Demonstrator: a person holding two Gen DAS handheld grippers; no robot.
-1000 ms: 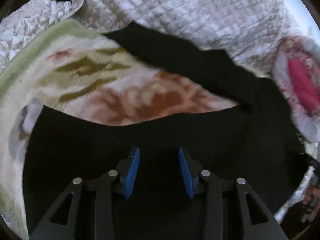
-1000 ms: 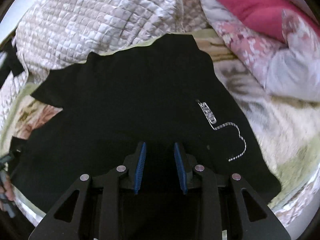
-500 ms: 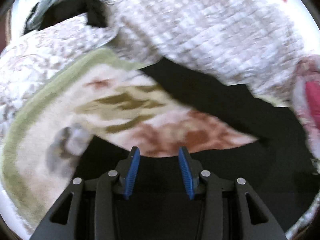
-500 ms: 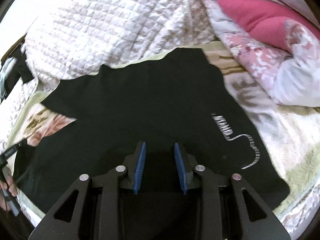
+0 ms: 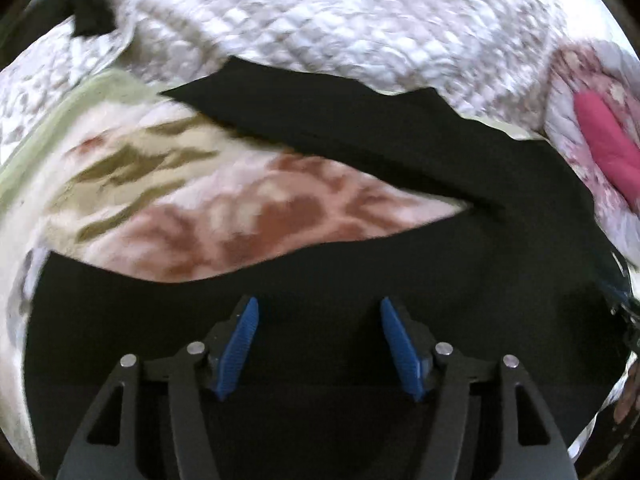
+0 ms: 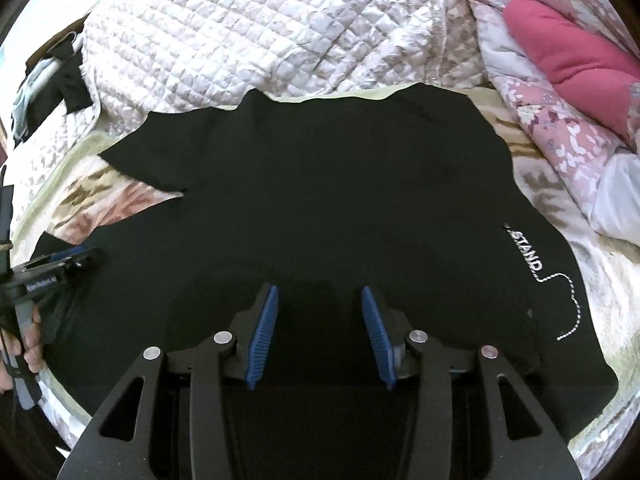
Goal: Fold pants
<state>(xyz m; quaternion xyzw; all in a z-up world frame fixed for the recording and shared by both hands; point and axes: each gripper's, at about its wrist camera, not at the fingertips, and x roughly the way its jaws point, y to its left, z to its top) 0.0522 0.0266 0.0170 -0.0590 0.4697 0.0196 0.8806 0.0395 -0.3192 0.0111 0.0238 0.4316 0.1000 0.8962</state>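
Note:
Black pants (image 6: 328, 208) lie spread on a floral blanket, the two legs splayed toward the left, with white "STAND" lettering and a drawcord (image 6: 560, 284) at the right. In the left wrist view the pants (image 5: 360, 300) form a V around a wedge of blanket. My left gripper (image 5: 316, 312) is open and empty just above the near leg. It also shows in the right wrist view (image 6: 48, 272) at the left edge. My right gripper (image 6: 319, 300) is open and empty over the near edge of the pants.
A floral fleece blanket (image 5: 192, 204) lies under the pants. A quilted white bedspread (image 6: 260, 28) is bunched behind them. A pink and floral comforter (image 6: 568, 64) is piled at the right. Dark clothes (image 6: 60, 76) hang at the far left.
The left gripper has swung back and dropped toward the near pant leg, and its jaws have opened wider. The right gripper has pulled back a little, showing more of the pants.

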